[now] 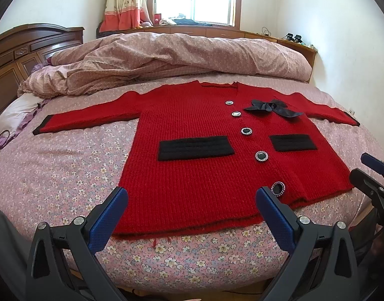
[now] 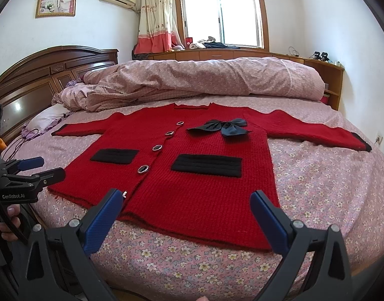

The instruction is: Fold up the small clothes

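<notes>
Lying flat on floral bedsheet (image 1: 66, 188) — red cardigan (image 1: 192, 175); rumpled duvet (image 1: 179, 55) behind; both grippers' jaws spread, empty

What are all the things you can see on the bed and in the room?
cardigan: 1, red, flat on bed
pockets: 2, black, on cardigan front
buttons: 5, black with silver rims, down the front
bow: 1, black, near neckline
duvet: 1, pink floral, bunched behind cardigan
headboard: 1, brown wood, left
curtain: 1, cream and coral, beside window
left gripper: 1, blue pads, jaws open
right gripper: 1, blue pads, jaws open
</notes>
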`<action>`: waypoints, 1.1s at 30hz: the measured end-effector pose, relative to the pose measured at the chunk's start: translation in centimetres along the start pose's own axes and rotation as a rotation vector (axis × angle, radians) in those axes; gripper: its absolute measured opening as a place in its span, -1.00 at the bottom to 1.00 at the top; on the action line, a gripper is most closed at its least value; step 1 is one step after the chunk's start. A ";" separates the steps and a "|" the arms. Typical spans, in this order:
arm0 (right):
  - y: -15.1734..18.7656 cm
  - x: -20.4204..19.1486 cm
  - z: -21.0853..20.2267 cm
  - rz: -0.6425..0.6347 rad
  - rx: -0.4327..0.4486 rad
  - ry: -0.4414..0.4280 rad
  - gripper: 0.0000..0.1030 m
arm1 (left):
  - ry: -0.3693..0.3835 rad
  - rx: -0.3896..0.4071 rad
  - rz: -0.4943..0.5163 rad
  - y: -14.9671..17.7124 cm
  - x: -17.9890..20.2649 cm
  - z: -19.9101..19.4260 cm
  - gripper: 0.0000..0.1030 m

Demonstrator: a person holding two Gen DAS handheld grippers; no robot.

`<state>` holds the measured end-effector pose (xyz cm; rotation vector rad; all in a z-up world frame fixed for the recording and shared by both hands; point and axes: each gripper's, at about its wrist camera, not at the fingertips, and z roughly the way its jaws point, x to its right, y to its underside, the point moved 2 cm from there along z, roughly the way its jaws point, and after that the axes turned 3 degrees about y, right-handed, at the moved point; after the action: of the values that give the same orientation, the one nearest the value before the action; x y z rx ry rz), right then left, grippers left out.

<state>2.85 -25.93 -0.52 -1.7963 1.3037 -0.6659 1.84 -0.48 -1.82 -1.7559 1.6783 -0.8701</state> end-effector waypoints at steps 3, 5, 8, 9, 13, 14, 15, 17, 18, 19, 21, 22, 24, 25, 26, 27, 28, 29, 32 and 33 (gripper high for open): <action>0.1 -0.1 0.1 -0.003 -0.004 0.000 1.00 | 0.000 0.000 0.000 0.0 0.0 0.0 0.92; 0.1 -0.1 0.1 -0.003 -0.003 0.000 1.00 | 0.000 0.000 0.000 0.0 0.0 0.0 0.92; 0.0 -0.1 0.1 -0.003 -0.005 0.000 0.99 | -0.001 0.000 0.000 0.0 0.0 0.0 0.92; 0.1 -0.1 0.1 -0.002 -0.004 -0.001 1.00 | -0.004 -0.001 -0.001 0.0 0.0 0.0 0.92; -0.4 -0.4 0.5 0.009 -0.007 -0.026 1.00 | -0.002 -0.011 -0.033 -0.2 -0.6 0.2 0.92; -0.8 -0.6 0.9 0.009 -0.010 -0.034 0.99 | -0.002 -0.011 -0.041 -0.4 -0.8 0.3 0.92; -1.2 -0.9 1.4 0.005 -0.015 -0.042 1.00 | -0.004 -0.010 -0.047 -0.6 -1.0 0.4 0.92; -2.1 -1.8 2.0 -0.014 -0.011 -0.060 1.00 | -0.013 -0.009 -0.061 -1.1 -1.6 0.5 0.92; -2.6 -2.3 2.3 -0.025 -0.005 -0.070 0.99 | -0.023 -0.009 -0.077 -1.4 -2.3 0.7 0.92; -3.1 -3.0 2.7 -0.041 0.004 -0.084 1.00 | -0.033 -0.010 -0.090 -1.7 -2.9 0.8 0.92; -4.1 -4.7 3.5 -0.069 0.011 -0.109 0.99 | -0.071 -0.022 -0.132 -2.1 -4.4 1.2 0.92; -4.6 -5.5 4.0 -0.084 0.012 -0.123 0.99 | -0.075 -0.030 -0.161 -2.4 -5.4 1.5 0.92; -5.5 -7.4 5.0 -0.110 0.010 -0.153 0.99 | -0.092 -0.053 -0.219 -3.1 -7.8 2.3 0.92; -6.0 -8.5 5.6 -0.123 0.009 -0.172 0.99 | -0.104 -0.053 -0.237 -3.3 -8.6 2.5 0.92; -6.5 -9.5 6.1 -0.131 0.009 -0.189 0.99 | -0.117 -0.049 -0.260 -3.6 -9.8 2.7 0.92; -6.9 -10.5 6.6 -0.138 0.008 -0.206 0.99 | -0.120 -0.039 -0.279 -4.0 -11.1 3.0 0.92; -7.4 -11.8 7.2 -0.146 0.010 -0.221 0.99 | -0.116 -0.032 -0.292 -4.5 -12.4 3.3 0.92; -7.8 -12.7 7.4 -0.149 0.022 -0.223 0.99 | -0.116 -0.033 -0.306 -5.0 -13.7 3.7 0.92; -9.0 -15.7 8.1 -0.144 0.101 -0.197 0.99 | -0.043 0.007 -0.397 -6.4 -17.8 4.5 0.92; -9.4 -16.6 8.4 -0.137 0.111 -0.196 0.99 | -0.003 0.042 -0.478 -6.8 -20.0 4.8 0.92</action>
<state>8.82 -6.36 3.50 -1.8219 1.0025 -0.6068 9.74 19.68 -1.21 -2.1664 1.2389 -1.0930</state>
